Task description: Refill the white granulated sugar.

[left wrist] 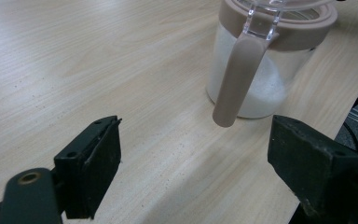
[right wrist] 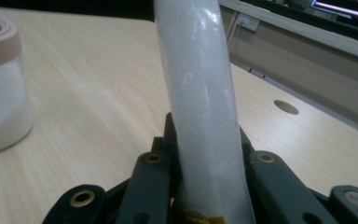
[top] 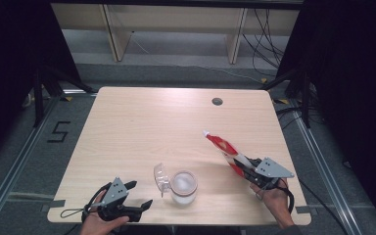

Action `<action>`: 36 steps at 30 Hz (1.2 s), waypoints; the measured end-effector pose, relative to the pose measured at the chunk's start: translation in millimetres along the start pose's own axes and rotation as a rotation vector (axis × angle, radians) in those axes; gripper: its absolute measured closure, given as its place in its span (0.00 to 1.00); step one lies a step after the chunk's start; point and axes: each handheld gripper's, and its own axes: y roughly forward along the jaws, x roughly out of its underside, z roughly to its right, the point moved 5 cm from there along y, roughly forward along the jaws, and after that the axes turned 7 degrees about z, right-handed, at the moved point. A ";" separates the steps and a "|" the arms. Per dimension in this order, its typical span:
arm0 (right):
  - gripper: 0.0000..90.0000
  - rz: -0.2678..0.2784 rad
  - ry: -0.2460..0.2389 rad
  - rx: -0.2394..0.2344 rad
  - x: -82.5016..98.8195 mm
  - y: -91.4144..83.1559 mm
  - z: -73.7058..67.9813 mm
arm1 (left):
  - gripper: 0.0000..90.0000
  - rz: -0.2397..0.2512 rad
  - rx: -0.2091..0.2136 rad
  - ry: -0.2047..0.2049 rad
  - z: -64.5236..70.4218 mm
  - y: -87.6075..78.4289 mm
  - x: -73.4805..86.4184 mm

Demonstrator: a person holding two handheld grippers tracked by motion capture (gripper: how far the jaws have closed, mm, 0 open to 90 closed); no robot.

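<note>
A glass jar (top: 183, 187) of white powder with a tan rim stands near the table's front edge, its clear lid (top: 160, 176) swung open to the left. In the left gripper view the jar (left wrist: 261, 79) is ahead at the upper right, its tan latch (left wrist: 235, 79) hanging down. My left gripper (top: 141, 195) rests at the front left, open and holding nothing, its fingers (left wrist: 91, 163) wide apart. My right gripper (top: 247, 166) is shut on a red-and-white bag (top: 227, 152) that slants up to the left, right of the jar. In the right gripper view the bag (right wrist: 205, 107) rises between the jaws.
The light wooden table (top: 142, 122) has a round cable hole (top: 217, 101) at the back right. Black frame posts and cables stand beside the table on both sides. A grey floor with a marked "5" (top: 58, 131) lies to the left.
</note>
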 end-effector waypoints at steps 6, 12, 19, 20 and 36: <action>0.86 0.026 0.063 0.032 4.3 -5.5 8.8 | 0.19 0.001 0.002 0.000 0.1 0.2 0.0; 0.86 0.031 0.140 -0.005 9.9 -7.5 7.8 | 0.19 0.002 -0.001 -0.008 0.0 0.0 0.1; 0.86 0.039 0.230 0.019 14.3 -17.0 16.0 | 0.19 0.005 0.004 -0.003 0.0 1.0 0.2; 0.86 0.039 0.230 0.019 14.3 -17.0 16.0 | 0.19 0.005 0.004 -0.003 0.0 1.0 0.2; 0.84 -0.024 0.267 0.080 17.0 -40.5 12.7 | 0.19 -0.003 0.005 0.002 -0.6 3.6 0.7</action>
